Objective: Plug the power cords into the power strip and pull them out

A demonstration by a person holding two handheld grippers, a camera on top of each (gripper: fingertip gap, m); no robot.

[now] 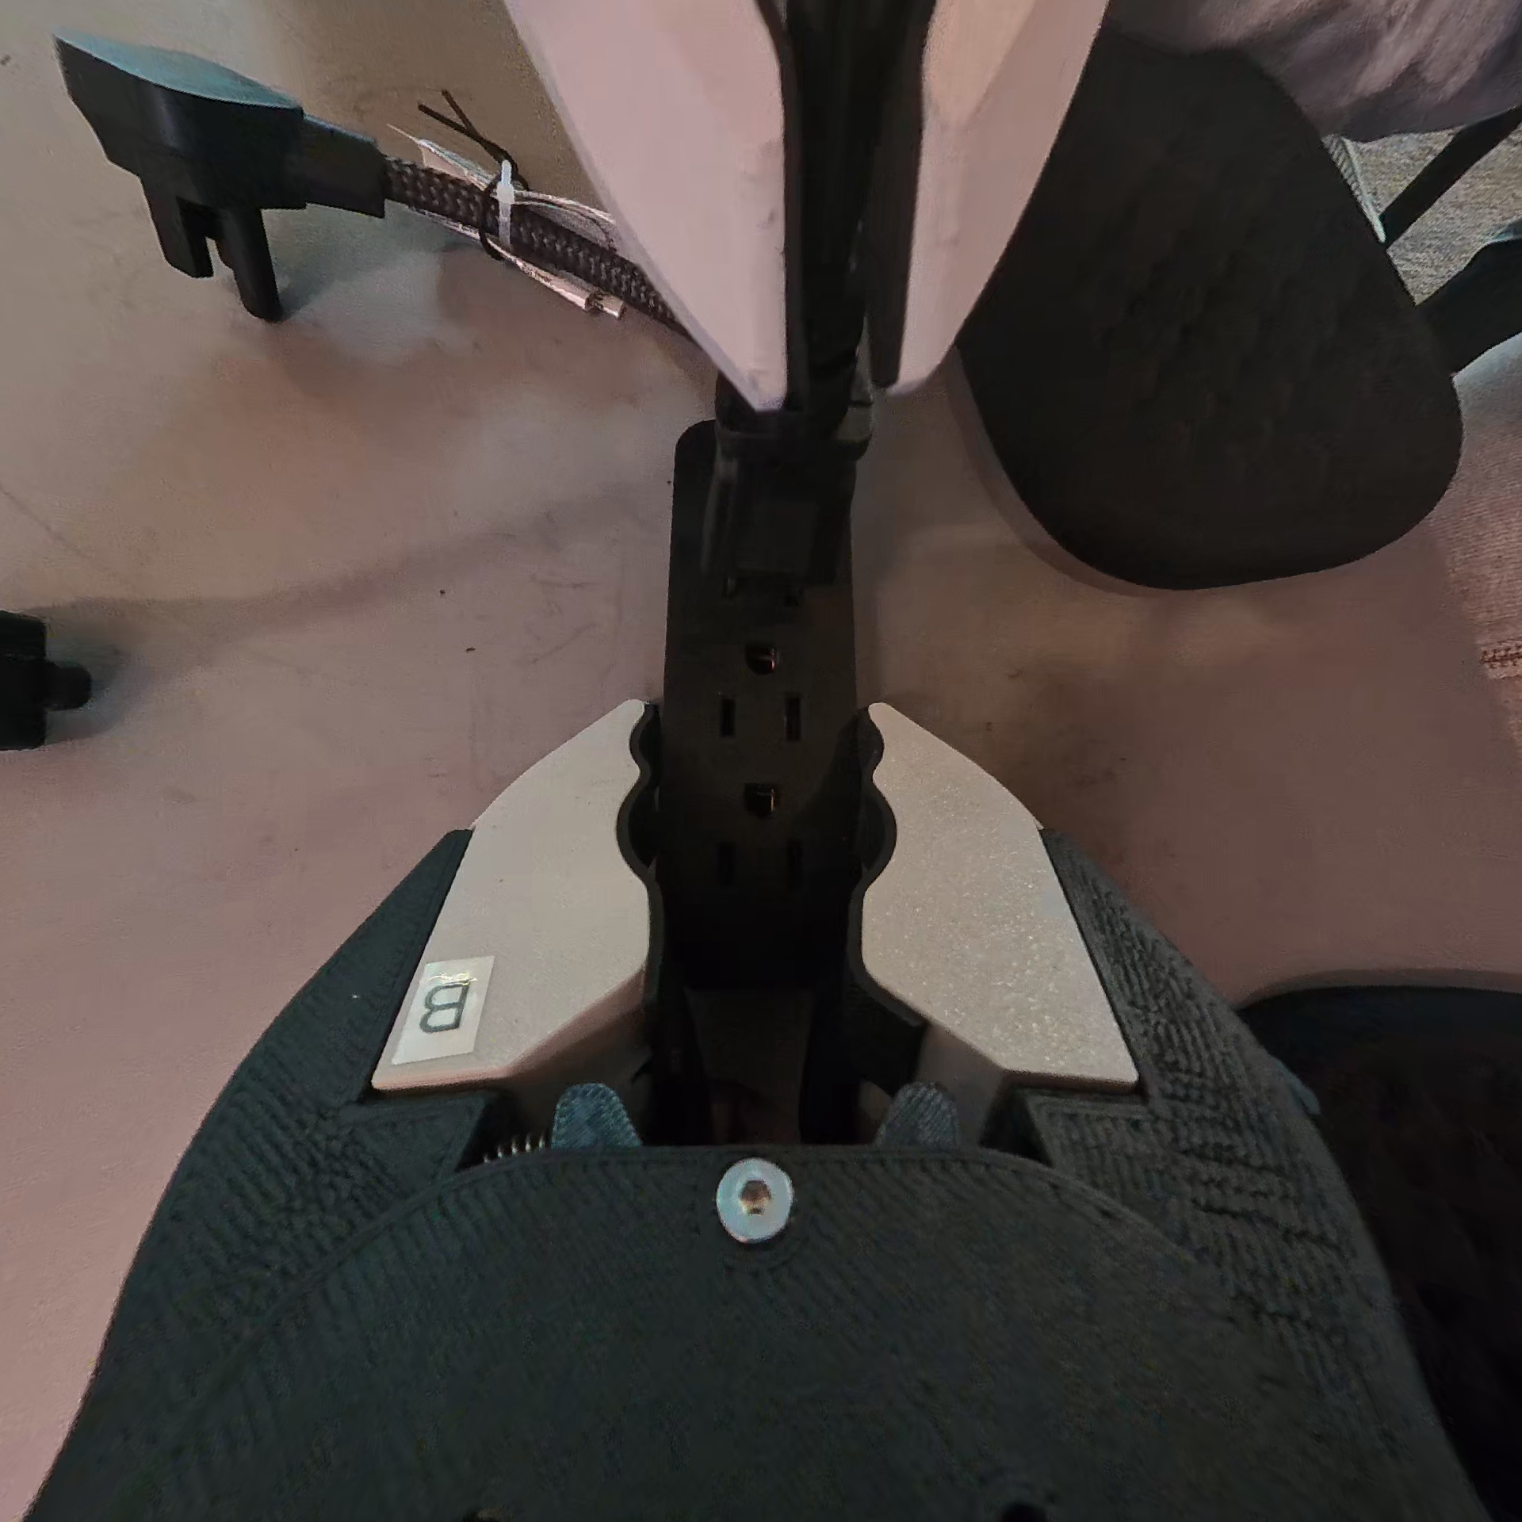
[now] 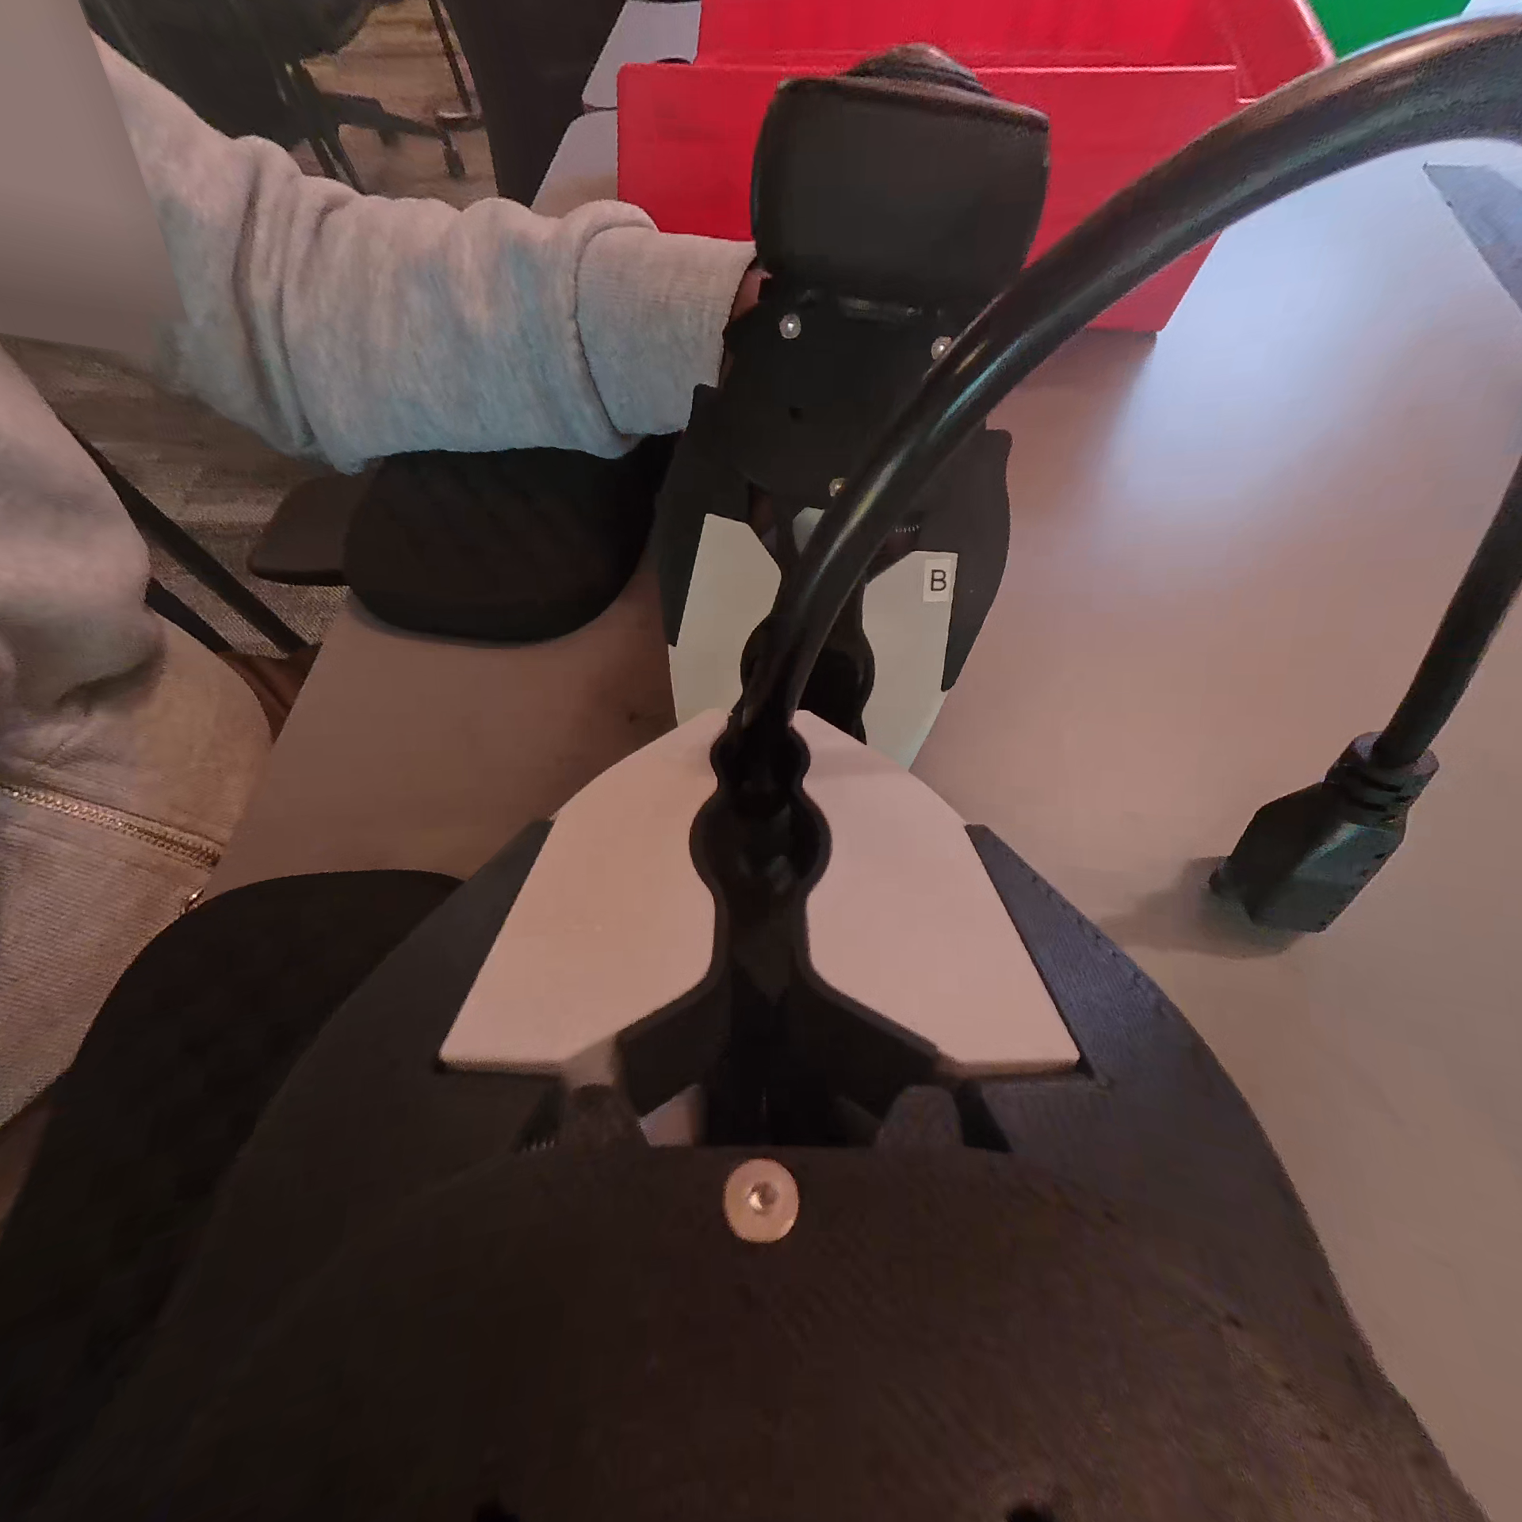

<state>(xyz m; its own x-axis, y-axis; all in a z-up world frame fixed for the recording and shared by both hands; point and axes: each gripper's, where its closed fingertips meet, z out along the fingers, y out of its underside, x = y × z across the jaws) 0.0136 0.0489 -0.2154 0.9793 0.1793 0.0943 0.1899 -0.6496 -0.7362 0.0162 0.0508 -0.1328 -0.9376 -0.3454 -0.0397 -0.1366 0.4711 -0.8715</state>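
Grippers: two, each with two pale fingers on a black body.
Left gripper (image 1: 758, 745): its jaws are closed on the black power strip (image 1: 758, 659), one finger on each long side; the strip lies flat on the table (image 1: 329, 535) and runs away from the camera.
Right gripper (image 2: 762, 733): its jaws are closed on a black cord (image 2: 1071, 255), pinched between the fingertips; in the left wrist view it comes down from above (image 1: 828, 395) over the far end of the strip.
Sockets: two free ones can be counted on the strip between the left fingers and the plug (image 1: 774, 535), which sits at a third socket.
Plug depth: hard to tell, since the prongs are hidden (a thin gap seems to show under the plug body).
Loose plugs: two in the left wrist view, a black one with a braided cable (image 1: 189, 156) at the upper left, and one (image 1: 33, 683) cut off by the left edge.
Cord end: one black connector (image 2: 1309, 848) stands on the table at the right, well apart from the grippers.
Red bin (image 2: 947, 165): one, behind the left gripper, partly cut off at the top.
Sleeve (image 2: 412, 321): one grey sleeve reaches to the left gripper; the hand is mostly hidden.
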